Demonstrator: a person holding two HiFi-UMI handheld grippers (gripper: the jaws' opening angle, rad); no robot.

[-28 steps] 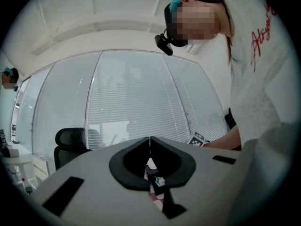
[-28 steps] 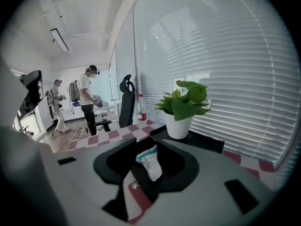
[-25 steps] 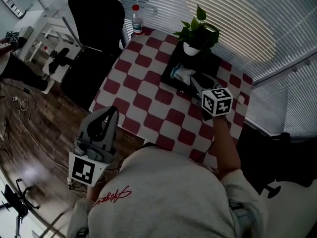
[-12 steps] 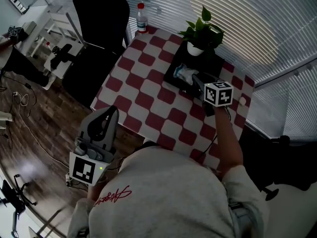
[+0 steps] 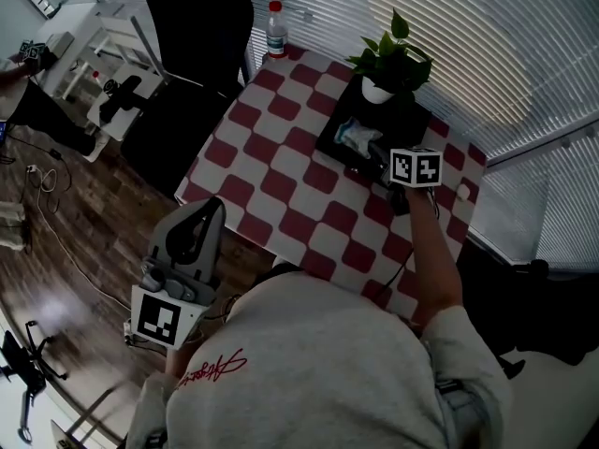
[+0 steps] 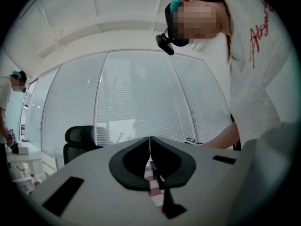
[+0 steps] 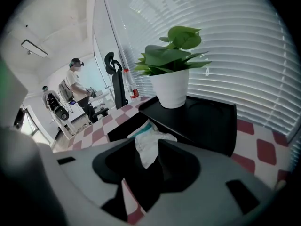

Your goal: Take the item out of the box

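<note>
A black box (image 5: 412, 124) stands at the far right of the checked table (image 5: 281, 171), with a potted plant (image 5: 391, 59) on its top. In its open part lies the item (image 5: 354, 137), a crumpled white packet with a teal edge. My right gripper (image 5: 376, 153) points down into that opening. In the right gripper view the item (image 7: 153, 136) shows in the gap of the right gripper (image 7: 147, 142), whose jaws stand apart; no pad visibly presses on it. My left gripper (image 5: 215, 208) hangs off the table's near left edge; its tips meet, nothing in the left gripper (image 6: 150, 142).
A red-capped bottle (image 5: 277, 28) stands at the table's far corner beside a black office chair (image 5: 192, 26). Window blinds run behind the box. A white desk (image 5: 103, 50) stands at the far left, where a person (image 7: 77, 86) stands working.
My right gripper has sunk and tipped closer to the box's open part. The left gripper has kept its place.
</note>
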